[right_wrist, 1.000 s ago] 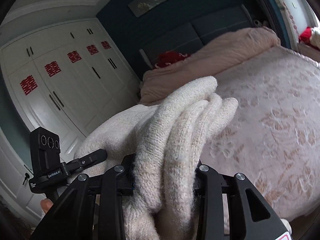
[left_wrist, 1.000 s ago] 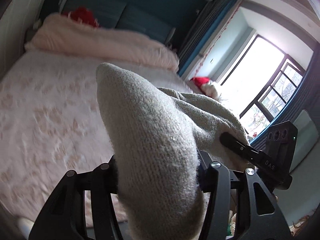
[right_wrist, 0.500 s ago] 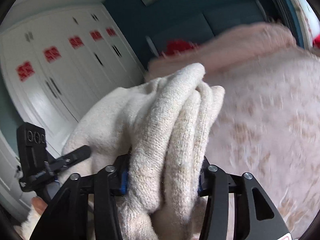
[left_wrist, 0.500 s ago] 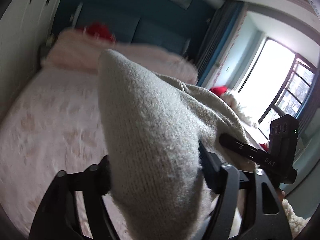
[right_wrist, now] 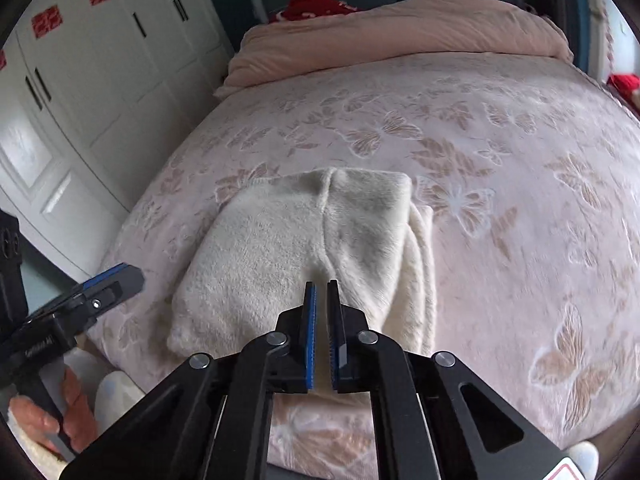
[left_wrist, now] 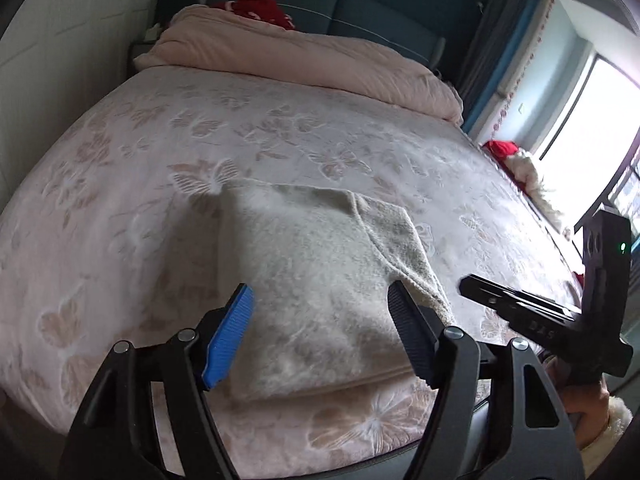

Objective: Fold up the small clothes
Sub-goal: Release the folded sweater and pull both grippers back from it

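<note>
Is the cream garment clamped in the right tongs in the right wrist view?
No, the right tongs are shut on nothing, and the cream garment lies loose on the bed.

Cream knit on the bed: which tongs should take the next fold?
Left, probably. The left tongs hang open over the cream knit; the right tongs are shut, holding nothing.
</note>
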Tool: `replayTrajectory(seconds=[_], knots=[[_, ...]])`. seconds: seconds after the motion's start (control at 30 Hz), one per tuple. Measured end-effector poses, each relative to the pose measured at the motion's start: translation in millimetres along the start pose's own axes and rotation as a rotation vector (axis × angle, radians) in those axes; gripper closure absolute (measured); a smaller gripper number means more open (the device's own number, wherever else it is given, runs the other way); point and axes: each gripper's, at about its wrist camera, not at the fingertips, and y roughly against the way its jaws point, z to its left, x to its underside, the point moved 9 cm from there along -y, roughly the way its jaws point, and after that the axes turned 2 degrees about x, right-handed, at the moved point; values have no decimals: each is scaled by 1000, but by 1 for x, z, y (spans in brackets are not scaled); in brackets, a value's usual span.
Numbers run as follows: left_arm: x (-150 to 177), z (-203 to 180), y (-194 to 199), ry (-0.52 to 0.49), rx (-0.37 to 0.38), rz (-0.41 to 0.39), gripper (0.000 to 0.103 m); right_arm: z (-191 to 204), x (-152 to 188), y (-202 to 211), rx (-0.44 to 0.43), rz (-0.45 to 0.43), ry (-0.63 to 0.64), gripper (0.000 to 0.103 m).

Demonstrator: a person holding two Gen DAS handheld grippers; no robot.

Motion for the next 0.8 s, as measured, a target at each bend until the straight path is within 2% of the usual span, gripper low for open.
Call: replayTrajectory(seconds=[0.07, 0.1, 0.13, 0.17, 0.27, 0.33, 0.4, 0.47, 0.5, 0.63, 0.77, 0.8], knots=[[10, 2, -29, -11, -51, 70, 35, -11, 18, -32, 95, 87, 44, 99], [20, 10, -43, 2, -65, 113, 36, -16, 26, -47, 125, 121, 53, 103], [33, 18, -58, 25, -83, 159, 37, -23, 36, -61, 116, 145, 49, 103], [44, 27, -71, 38, -98, 190, 37, -25, 37, -63, 84, 132, 30, 103], [47, 27, -76, -70, -157, 169, 35, -19, 20, -39, 38, 102, -47, 103], [45, 24, -76, -112, -181, 180, 33, -8, 7, -22, -3, 66, -40, 103], [45, 26, -78, -96, -174, 182, 33, -5, 4, -26, 32, 75, 3, 103], [46, 32, -81, -66, -169, 178, 31, -19, 16, -52, 119, 150, 36, 103], [46, 33, -82, -64, -171, 177, 31, -25, 26, -67, 119, 186, 37, 103], [52, 23, -69, -91, -200, 179, 31, -15, 16, -42, 95, 118, 2, 103], [55, 22, -49, -28, -202, 185, 30, -6, 15, 2, 113, 7, 6, 99], [55, 21, -44, -13, -207, 175, 24, -6, 17, 9, 119, -5, 0, 98]])
